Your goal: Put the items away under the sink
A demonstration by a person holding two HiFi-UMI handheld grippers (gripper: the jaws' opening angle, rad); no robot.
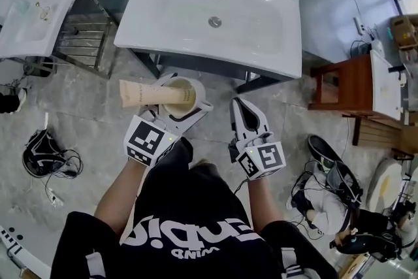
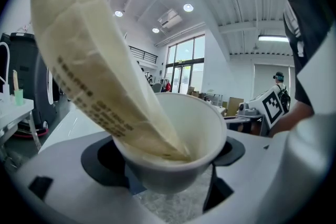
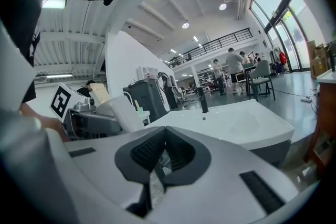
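The left gripper [image 1: 176, 109] clamps a white paper cup [image 2: 195, 128] holding a cream plastic tube [image 2: 89, 71] just before the white ceramic sink [image 1: 183, 6]; nothing is stowed beneath yet. The right gripper [image 1: 246, 113] is closed and empty.

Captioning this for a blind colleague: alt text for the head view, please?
From above, the left tool grips a white cup holding a slanted cream tube, in front of a white sink. The right tool, shut and empty, hangs beside it.

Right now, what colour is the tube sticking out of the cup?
Cream-beige tube with dark lettering; the cup is white. Clearest in the left gripper view.
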